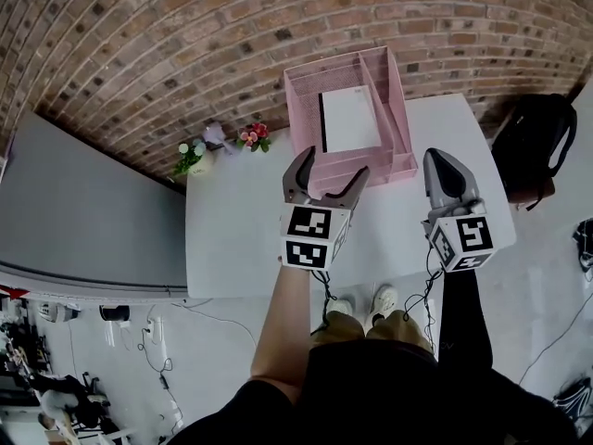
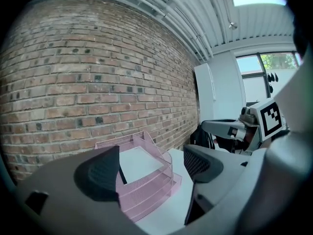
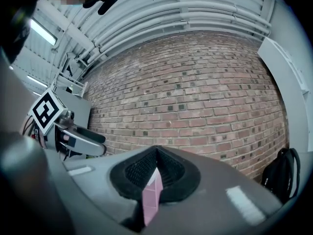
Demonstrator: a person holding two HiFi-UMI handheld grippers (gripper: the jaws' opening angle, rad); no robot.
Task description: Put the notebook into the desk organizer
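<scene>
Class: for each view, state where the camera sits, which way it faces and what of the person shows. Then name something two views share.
Head view: on the person's head, looking down at the table; shows forearm, shoes, left gripper and right gripper.
Left gripper view: on the left gripper, facing the desk organizer holding the notebook, between its open fingers.
Right gripper view: on the right gripper, facing the brick wall over its shut fingers.
Shared: head and left gripper views both show the desk organizer.
</scene>
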